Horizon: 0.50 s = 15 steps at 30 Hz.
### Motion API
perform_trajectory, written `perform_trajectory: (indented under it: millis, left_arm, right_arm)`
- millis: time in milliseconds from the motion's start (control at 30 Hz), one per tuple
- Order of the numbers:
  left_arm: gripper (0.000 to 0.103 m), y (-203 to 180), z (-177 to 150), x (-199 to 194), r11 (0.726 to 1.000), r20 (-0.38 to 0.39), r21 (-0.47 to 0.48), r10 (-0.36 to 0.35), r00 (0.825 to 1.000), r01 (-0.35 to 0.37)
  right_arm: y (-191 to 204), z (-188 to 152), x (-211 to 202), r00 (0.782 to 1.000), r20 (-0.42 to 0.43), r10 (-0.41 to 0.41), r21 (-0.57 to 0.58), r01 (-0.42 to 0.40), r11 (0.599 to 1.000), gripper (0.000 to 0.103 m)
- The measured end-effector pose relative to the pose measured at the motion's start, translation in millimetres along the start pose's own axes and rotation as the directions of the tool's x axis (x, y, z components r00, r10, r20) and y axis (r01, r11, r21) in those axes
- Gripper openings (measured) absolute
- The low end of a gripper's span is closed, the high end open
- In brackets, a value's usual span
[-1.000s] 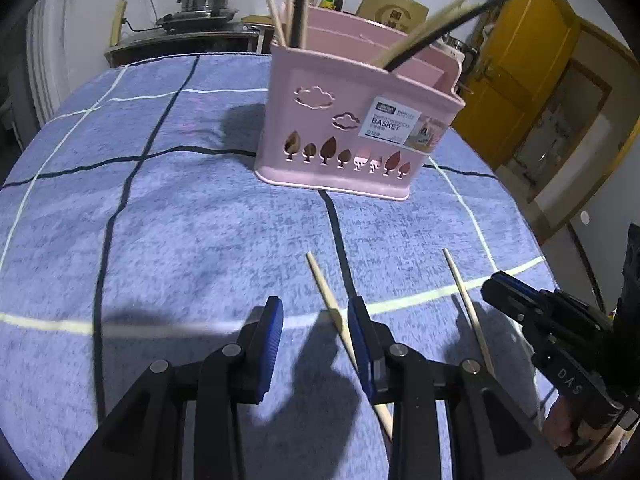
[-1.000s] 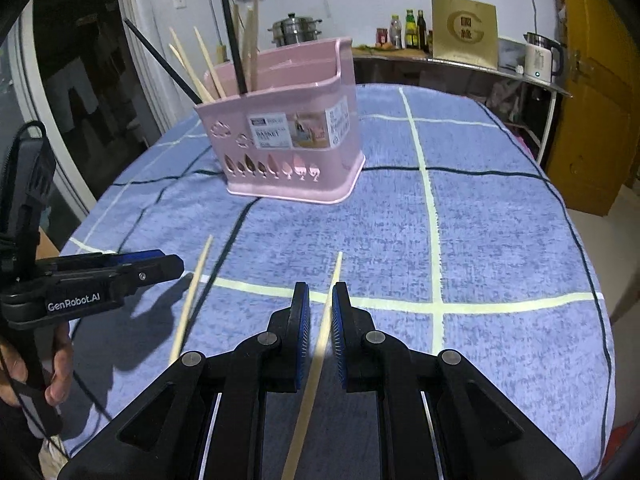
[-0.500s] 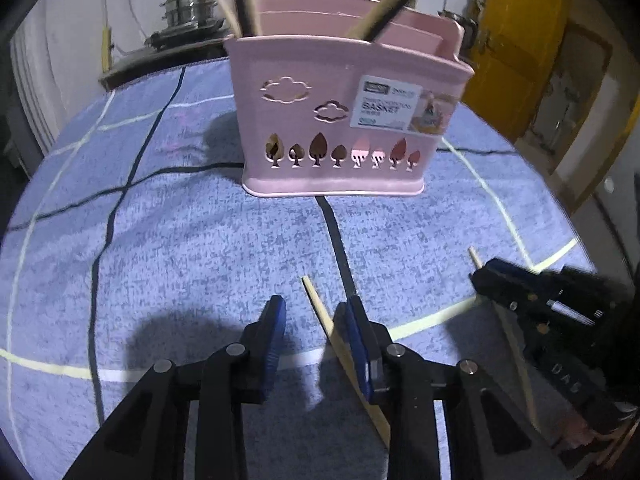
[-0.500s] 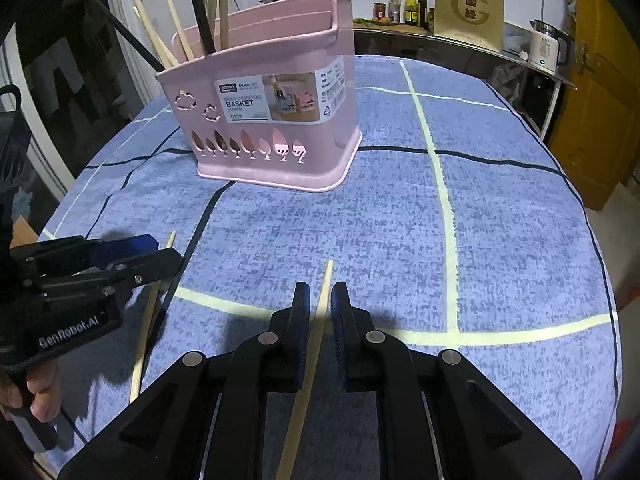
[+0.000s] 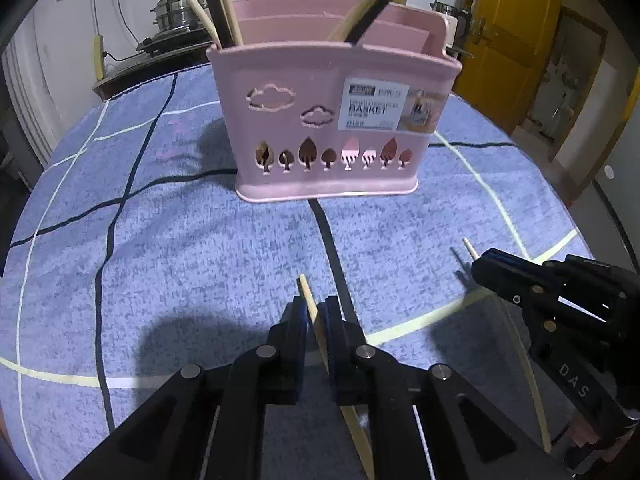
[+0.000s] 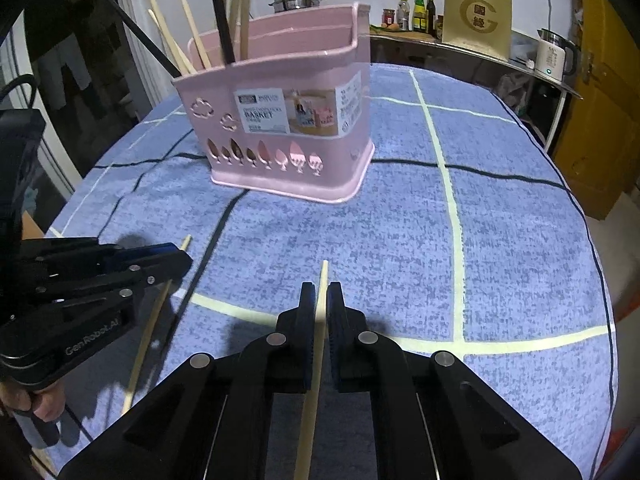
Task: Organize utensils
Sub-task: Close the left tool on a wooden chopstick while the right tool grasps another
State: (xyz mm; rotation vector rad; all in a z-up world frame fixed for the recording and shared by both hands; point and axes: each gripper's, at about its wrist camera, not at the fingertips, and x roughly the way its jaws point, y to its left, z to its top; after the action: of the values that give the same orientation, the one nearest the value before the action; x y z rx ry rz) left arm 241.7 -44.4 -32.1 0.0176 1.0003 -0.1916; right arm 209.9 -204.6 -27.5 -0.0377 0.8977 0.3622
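Two wooden chopsticks, one per gripper: left gripper closing on left chopstick; right gripper clenched on right chopstick. Pink basket at twelve o'clock on tabletop.

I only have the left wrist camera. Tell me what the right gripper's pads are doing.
Observer: The right gripper is shut on the right chopstick, which runs straight between the pads with its tip poking out ahead.
Operator: Now describe my left gripper from that side.
Observer: Side on, the left gripper is closing its jaws with the left chopstick between them. The stick's tail slants out below the gripper body, over the cloth.
Operator: Report what is on its handle.
Observer: A hand is wrapped around it at the lower left of the right wrist view.
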Motion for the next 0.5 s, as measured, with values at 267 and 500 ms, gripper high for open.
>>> perform_trajectory:
  millis: [267, 500]
  left_arm:
    - [0.005, 6, 17, -32, 1.0, 0.062, 0.013, -0.024, 0.998, 0.023]
    - [0.005, 12, 30, -65, 0.999, 0.129, 0.017, -0.052, 0.99, 0.051]
  right_arm:
    - [-1, 17, -26, 0.997, 0.077, 0.03, 0.012, -0.031, 0.999, 0.005]
    - [1, 30, -49, 0.989, 0.141, 0.037, 0.016, -0.04, 0.999, 0.005]
